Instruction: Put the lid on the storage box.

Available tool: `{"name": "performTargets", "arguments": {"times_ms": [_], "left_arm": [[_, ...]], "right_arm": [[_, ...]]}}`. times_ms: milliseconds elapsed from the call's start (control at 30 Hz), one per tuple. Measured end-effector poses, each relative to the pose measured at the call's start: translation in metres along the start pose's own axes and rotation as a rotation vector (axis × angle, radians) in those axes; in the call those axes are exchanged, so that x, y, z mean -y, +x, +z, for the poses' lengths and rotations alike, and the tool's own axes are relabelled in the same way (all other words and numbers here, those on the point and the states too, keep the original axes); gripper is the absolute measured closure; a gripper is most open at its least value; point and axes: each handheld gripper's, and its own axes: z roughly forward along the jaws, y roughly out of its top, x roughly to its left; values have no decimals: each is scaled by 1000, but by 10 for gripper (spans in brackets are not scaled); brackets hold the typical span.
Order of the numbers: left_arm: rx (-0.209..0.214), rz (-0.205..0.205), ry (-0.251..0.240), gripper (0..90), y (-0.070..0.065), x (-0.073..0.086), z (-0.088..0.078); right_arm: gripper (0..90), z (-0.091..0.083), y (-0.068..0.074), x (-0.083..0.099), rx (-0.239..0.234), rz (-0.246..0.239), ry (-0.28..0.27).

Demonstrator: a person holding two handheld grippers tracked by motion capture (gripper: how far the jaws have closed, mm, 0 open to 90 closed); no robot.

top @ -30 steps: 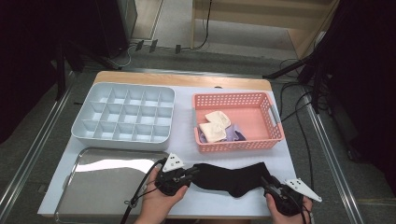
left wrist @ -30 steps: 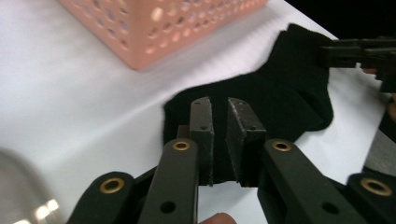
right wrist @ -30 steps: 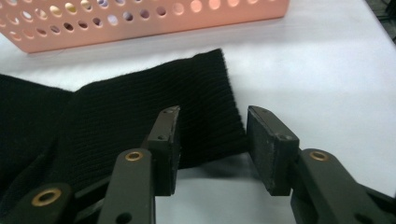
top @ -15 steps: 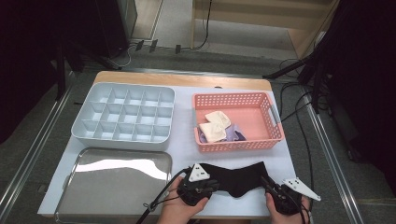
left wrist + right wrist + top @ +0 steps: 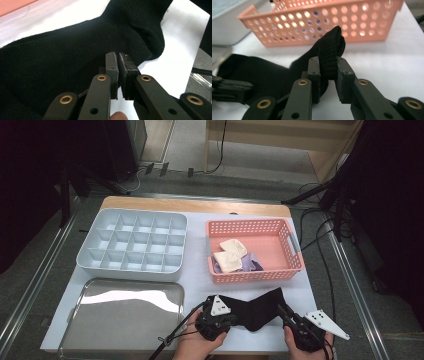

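Black ribbed-knit sock (image 5: 255,310) lies stretched along the white worktop (image 5: 300,290), just in front of the perforated pink plastic basket (image 5: 295,252). The left gripper (image 5: 117,75) has its fingers pinched nearly together on the sock's edge, and the right gripper (image 5: 328,72) fingers clamp the ribbed cuff, lifting it slightly.

My left hand-held gripper (image 5: 226,316) and right hand-held gripper (image 5: 290,319) grip a black sock (image 5: 257,309) at the bench's (image 5: 195,274) six o'clock edge; the pink basket (image 5: 296,254) sits at its twelve o'clock.
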Motion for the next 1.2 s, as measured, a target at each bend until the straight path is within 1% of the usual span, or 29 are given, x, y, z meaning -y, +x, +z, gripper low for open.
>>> {"name": "performTargets", "arguments": {"times_ms": [67,167,233,267,367,433,500,533,600,667,733,767,833,900,967,1100,1200], "left_arm": [[-1,-3,-4,845,-1,0,-1],[12,-21,-37,832,-2,-3,-2],[25,-34,-44,833,-3,-4,0],[28,-28,-29,833,-3,-5,1],[20,-23,-9,843,-3,-4,8],[24,-33,-9,850,-3,-4,7],[28,-26,-20,830,-2,-5,3],[37,-18,-22,821,-2,-6,-2],[55,-11,-39,817,-1,-8,-13],[53,3,-56,814,4,-7,-27],[32,-2,-72,812,12,-6,-41],[22,-10,-81,811,17,-4,-47],[6,-23,-87,810,29,0,-58],[-4,-50,-102,809,39,4,-66],[-7,-75,-115,806,49,8,-73],[-27,-97,-124,804,60,15,-80],[-41,-96,-118,800,64,17,-81]], "right_arm": [[770,-2,7,-4,-14,-13,-14],[769,-3,21,-10,-45,-35,-23],[769,-2,28,-12,-63,-48,-30],[769,-2,32,-14,-69,-49,-30],[769,0,40,-16,-88,-59,-33],[769,2,47,-16,-100,-71,-31],[769,4,53,-16,-112,-83,-31],[769,6,57,-16,-116,-85,-28],[768,10,65,-15,-120,-101,-18],[770,15,72,-14,-116,-116,-10],[772,21,80,-13,-118,-135,6],[772,24,84,-12,-120,-147,12],[773,30,92,-11,-129,-150,21],[773,35,99,-10,-132,-156,30],[773,43,107,-8,-144,-157,39],[773,60,126,0,-158,-182,69],[771,71,138,9,-175,-208,102]]}}
